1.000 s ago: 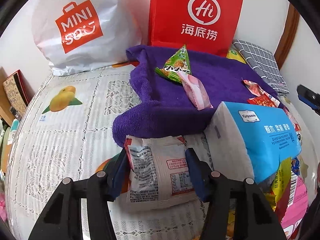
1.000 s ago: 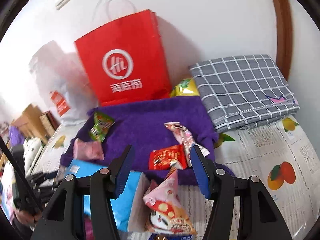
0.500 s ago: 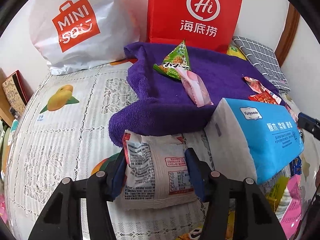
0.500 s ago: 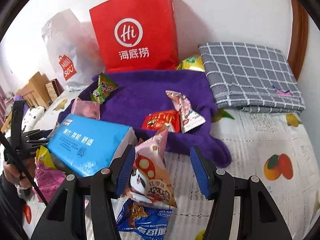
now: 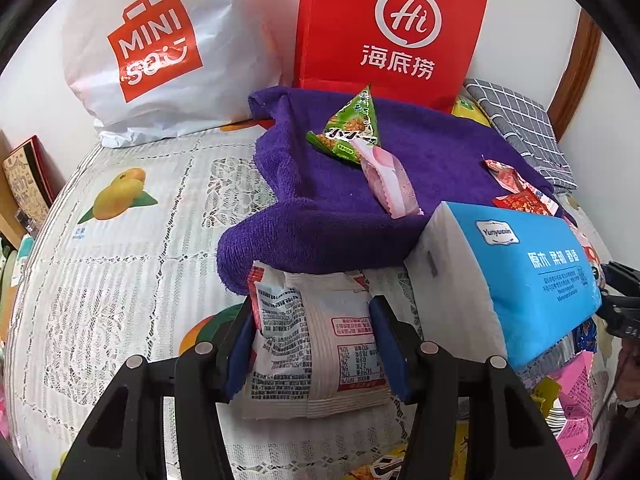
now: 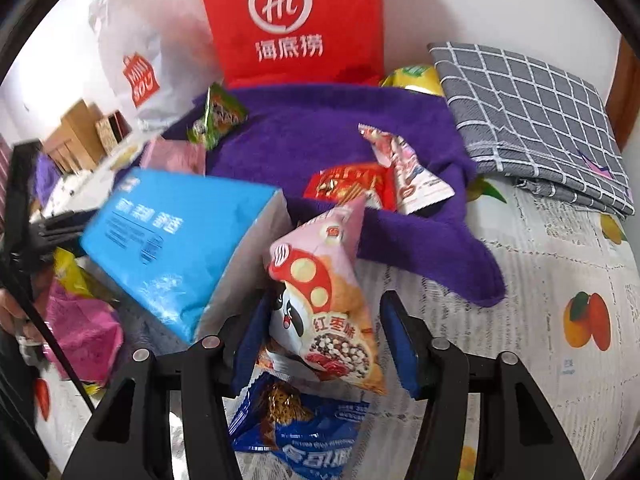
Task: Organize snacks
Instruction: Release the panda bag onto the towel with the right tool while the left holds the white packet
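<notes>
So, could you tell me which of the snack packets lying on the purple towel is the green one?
It is the triangular green packet at the towel's far left, near the red bag; the others there are pink or red.

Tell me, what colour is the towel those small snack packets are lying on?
Deep purple. The towel shows best in the left wrist view.

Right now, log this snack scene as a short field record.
left gripper: jaws shut on the white snack packet
right gripper: jaws closing around the pink mushroom-print snack bag, one side apart
purple towel: holds green triangular packet, pink wrapped snack, red packets
behind towel: red paper bag
between grippers: blue tissue pack
</notes>
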Demonstrator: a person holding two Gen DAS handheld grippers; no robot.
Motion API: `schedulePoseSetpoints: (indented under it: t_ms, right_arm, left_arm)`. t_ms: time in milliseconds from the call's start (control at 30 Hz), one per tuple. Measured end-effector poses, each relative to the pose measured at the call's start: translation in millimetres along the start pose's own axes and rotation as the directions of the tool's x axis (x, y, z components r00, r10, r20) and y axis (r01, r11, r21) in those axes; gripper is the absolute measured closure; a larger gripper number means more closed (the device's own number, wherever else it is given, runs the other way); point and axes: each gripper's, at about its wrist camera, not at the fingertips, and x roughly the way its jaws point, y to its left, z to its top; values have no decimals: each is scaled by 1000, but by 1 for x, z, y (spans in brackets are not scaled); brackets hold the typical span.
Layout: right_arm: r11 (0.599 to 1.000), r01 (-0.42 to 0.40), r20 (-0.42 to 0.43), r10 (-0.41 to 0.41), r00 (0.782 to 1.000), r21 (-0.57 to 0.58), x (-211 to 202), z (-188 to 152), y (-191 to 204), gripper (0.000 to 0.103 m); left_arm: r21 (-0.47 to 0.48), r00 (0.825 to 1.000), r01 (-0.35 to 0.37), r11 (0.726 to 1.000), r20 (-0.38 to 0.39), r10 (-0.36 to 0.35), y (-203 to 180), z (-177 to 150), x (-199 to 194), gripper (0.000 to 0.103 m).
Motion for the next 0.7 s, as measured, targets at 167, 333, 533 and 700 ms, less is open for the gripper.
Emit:
schedulePoseSetpoints:
  t_ms: [167, 333, 533, 700]
  right_arm:
    - [1000, -3, 41, 3, 999, -3, -4, -3, -2, 60]
    - [999, -7, 102, 4, 995, 33, -18, 1, -14, 62]
    - [997, -53, 201, 41, 979, 54, -36, 3, -16, 62]
    - [996, -80, 274, 70, 959, 27, -49, 3, -8, 62]
  left_arm:
    - [5, 1000, 6, 1000, 4, -6, -1, -2, -2, 52]
    - [-3, 999, 23, 1000, 37, -23, 2, 0, -12, 52]
    - [-28, 993, 71, 997, 102, -67, 6, 6, -30, 52]
    - [-59, 984, 116, 992, 145, -106, 12, 8, -41, 52]
